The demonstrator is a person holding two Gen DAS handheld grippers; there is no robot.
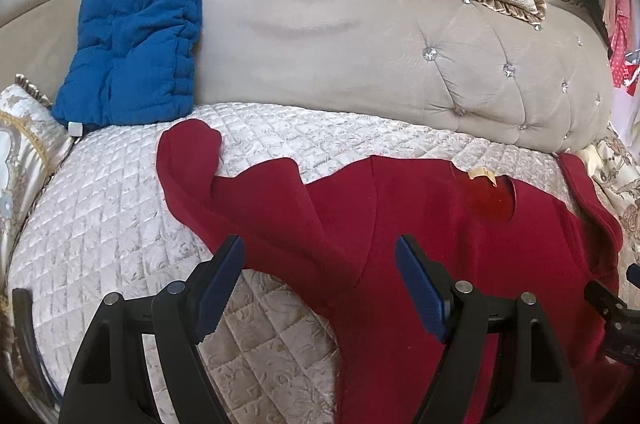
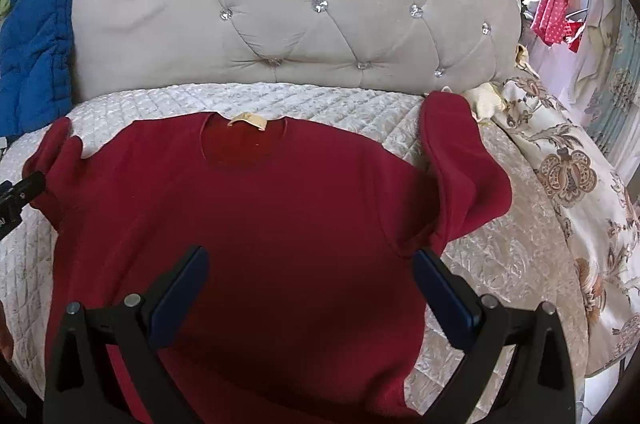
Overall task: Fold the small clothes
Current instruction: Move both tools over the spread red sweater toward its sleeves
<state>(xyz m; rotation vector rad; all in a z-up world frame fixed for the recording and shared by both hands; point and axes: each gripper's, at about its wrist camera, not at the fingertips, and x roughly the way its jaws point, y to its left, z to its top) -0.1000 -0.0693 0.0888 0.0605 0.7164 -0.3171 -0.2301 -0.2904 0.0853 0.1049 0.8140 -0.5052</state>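
My right camera is showing the whole red top (image 2: 256, 208) lying spread flat on the quilt (image 2: 328, 104), label at the neck; my left camera is only catching its left sleeve. I'm holding both the left gripper (image 1: 320, 288) and right gripper (image 2: 312, 288) released, gaping above it.
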